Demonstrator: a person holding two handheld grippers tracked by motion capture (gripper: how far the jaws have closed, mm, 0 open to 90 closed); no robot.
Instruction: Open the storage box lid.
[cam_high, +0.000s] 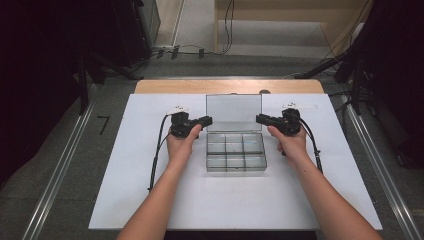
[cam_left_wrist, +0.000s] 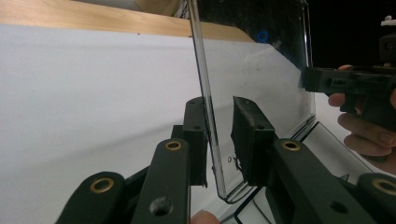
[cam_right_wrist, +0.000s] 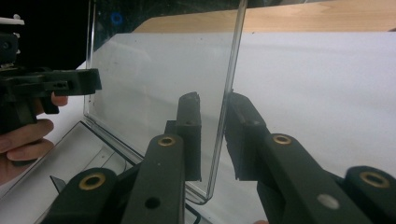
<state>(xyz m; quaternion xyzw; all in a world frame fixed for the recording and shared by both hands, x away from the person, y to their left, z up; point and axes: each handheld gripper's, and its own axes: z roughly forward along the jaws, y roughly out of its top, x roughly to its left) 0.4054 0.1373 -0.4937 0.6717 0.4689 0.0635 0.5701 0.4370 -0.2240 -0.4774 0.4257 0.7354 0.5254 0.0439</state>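
Note:
A clear plastic compartment box (cam_high: 235, 156) sits mid-table on a white board, its lid (cam_high: 234, 112) standing upright at the back. My left gripper (cam_high: 206, 120) is at the lid's left edge and my right gripper (cam_high: 261, 119) at its right edge. In the left gripper view the lid (cam_left_wrist: 261, 70) edge runs between the open jaws of my left gripper (cam_left_wrist: 218, 106), against the left pad and apart from the right one. In the right gripper view the lid (cam_right_wrist: 154, 79) edge stands between the open jaws of my right gripper (cam_right_wrist: 213, 100), with a gap on the left side.
The white board (cam_high: 150, 180) covers a wooden table (cam_high: 165, 86). Black cables trail from both grippers along the forearms. Metal rails (cam_high: 65, 160) run along the floor on either side, and dark equipment stands at the back corners.

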